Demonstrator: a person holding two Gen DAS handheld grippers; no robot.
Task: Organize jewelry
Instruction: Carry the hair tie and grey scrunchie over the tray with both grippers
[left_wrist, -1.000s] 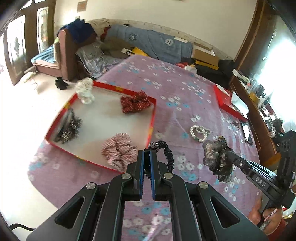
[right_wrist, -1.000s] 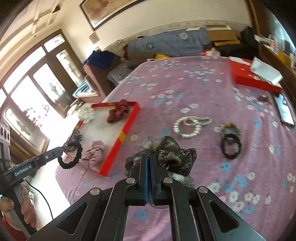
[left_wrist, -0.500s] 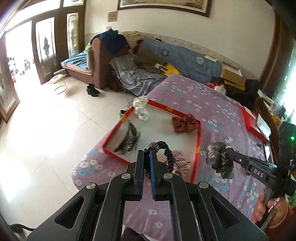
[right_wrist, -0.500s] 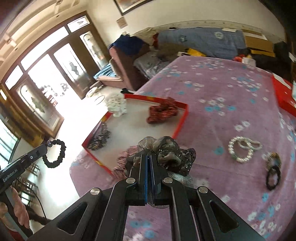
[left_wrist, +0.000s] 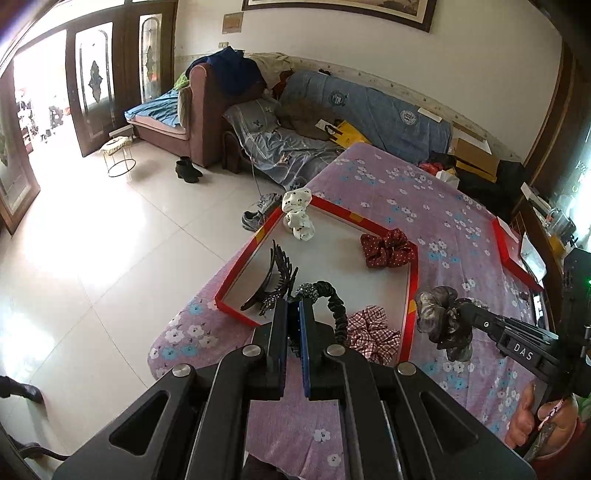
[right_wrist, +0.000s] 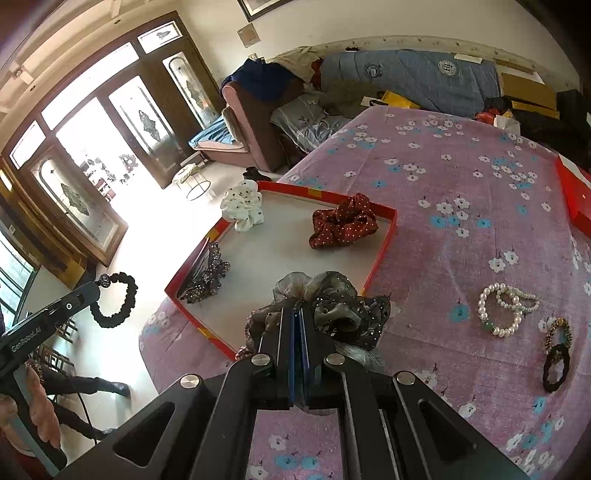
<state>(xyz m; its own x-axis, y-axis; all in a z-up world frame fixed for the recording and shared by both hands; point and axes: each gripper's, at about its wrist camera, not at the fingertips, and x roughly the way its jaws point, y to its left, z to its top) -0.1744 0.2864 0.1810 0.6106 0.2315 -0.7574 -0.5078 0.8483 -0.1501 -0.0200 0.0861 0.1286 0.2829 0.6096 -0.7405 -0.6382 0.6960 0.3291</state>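
My left gripper (left_wrist: 293, 308) is shut on a black hair tie with a beaded ball (left_wrist: 334, 306); it also shows in the right wrist view (right_wrist: 114, 304), held in the air left of the table. My right gripper (right_wrist: 297, 314) is shut on a grey-olive scrunchie (right_wrist: 332, 306), held above the tray's near right corner; it also shows in the left wrist view (left_wrist: 443, 321). The red-rimmed tray (right_wrist: 384, 240) holds a white dotted scrunchie (right_wrist: 242, 208), a dark red dotted scrunchie (right_wrist: 341, 225), a black claw clip (right_wrist: 208, 275) and a checked scrunchie (left_wrist: 373, 332).
On the purple flowered cloth right of the tray lie pearl bracelets (right_wrist: 502, 308), a gold-and-black tie (right_wrist: 559, 328) and a black tie (right_wrist: 556, 367). A red box lid (right_wrist: 574, 197) lies at the far right. The floor drops off left of the table; a sofa stands behind.
Both grippers have lifted and pulled back from the table with their items still held. The left one now hangs beyond the table's left edge, the right one above the tray's near corner.
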